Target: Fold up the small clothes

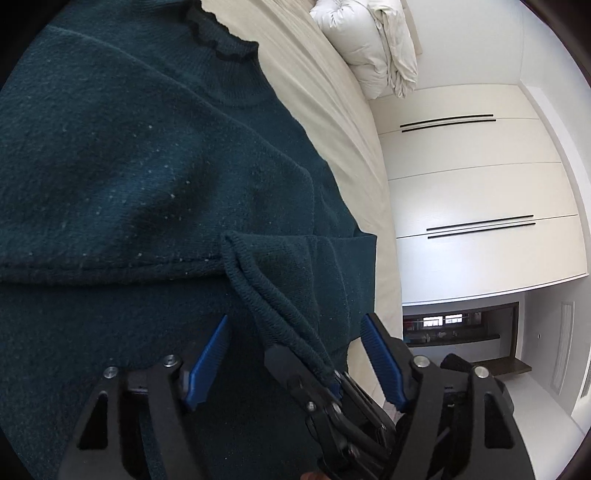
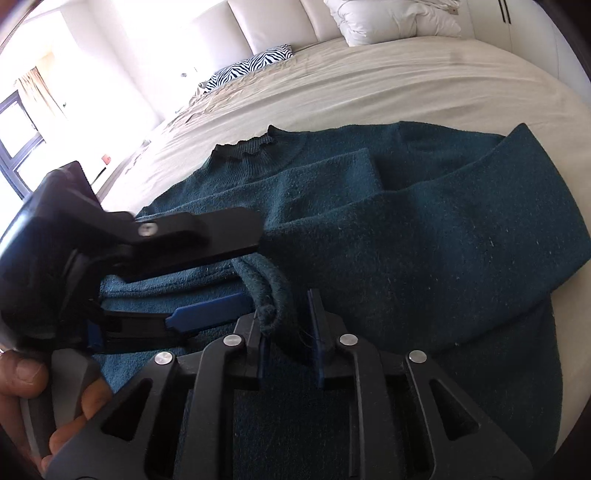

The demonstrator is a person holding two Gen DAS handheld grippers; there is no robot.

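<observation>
sweater on bed — pillows behind

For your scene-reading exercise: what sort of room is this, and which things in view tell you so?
Most likely a bedroom: a sweater lies on a wide bed with white pillows against a padded headboard, and built-in wardrobes stand beside it.

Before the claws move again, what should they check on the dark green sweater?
1. Right claw pinching the sleeve cuff: ok.
2. Left claw open and holding nothing: ok.
3. Sweater lying on the bed, not hanging off: ok.
4. Other sleeve folded across the chest: ok.
5. Bottom edge flat: cannot tell, the claws hide it.
</observation>
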